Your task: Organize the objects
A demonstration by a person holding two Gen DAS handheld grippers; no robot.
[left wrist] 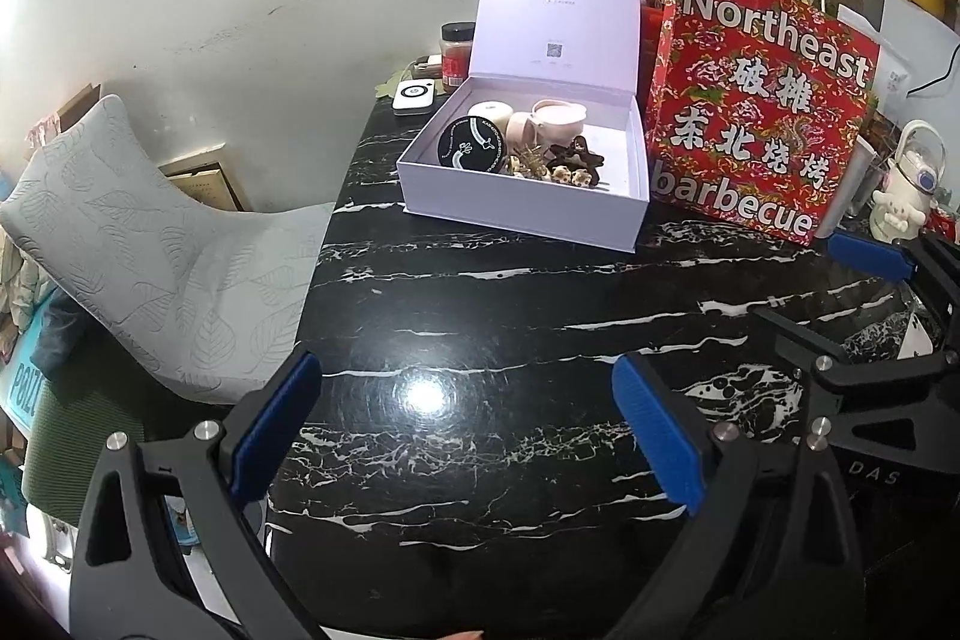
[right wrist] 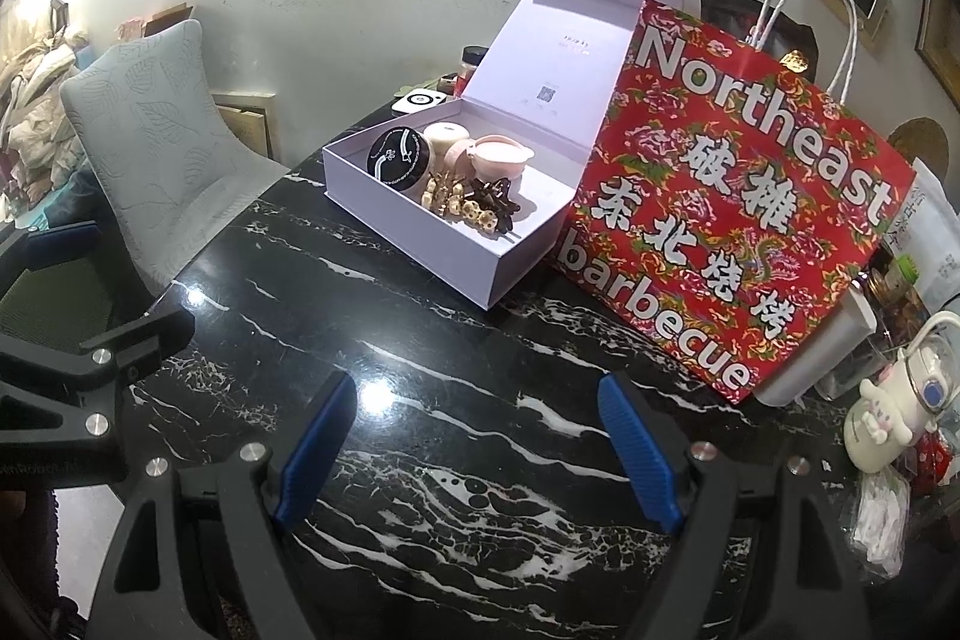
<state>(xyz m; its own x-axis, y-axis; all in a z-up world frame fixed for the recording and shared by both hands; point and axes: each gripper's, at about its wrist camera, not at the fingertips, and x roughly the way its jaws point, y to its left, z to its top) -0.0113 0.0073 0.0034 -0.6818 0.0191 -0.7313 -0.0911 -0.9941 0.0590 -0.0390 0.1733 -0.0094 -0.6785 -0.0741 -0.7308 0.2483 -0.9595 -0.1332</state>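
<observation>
A white lidded box (left wrist: 528,214) (right wrist: 420,250) stands open at the far side of the black marble table (left wrist: 480,340) (right wrist: 420,340). Inside lie a round black tin (left wrist: 472,143) (right wrist: 401,158), a cream jar (left wrist: 489,112) (right wrist: 445,135), a pink teapot (left wrist: 555,118) (right wrist: 495,155), and beaded and dark brown hair clips (left wrist: 570,163) (right wrist: 474,202). My left gripper (left wrist: 465,418) is open and empty above the near table. My right gripper (right wrist: 477,439) is open and empty too; it shows at the right edge of the left wrist view (left wrist: 870,256).
A red "Northeast barbecue" paper bag (left wrist: 756,100) (right wrist: 738,196) stands right of the box. A white figurine bottle (left wrist: 906,196) (right wrist: 888,412) and clutter sit far right. A jar (left wrist: 457,55) and a small white device (left wrist: 414,97) lie behind the box. A grey chair (left wrist: 138,244) (right wrist: 156,148) stands left.
</observation>
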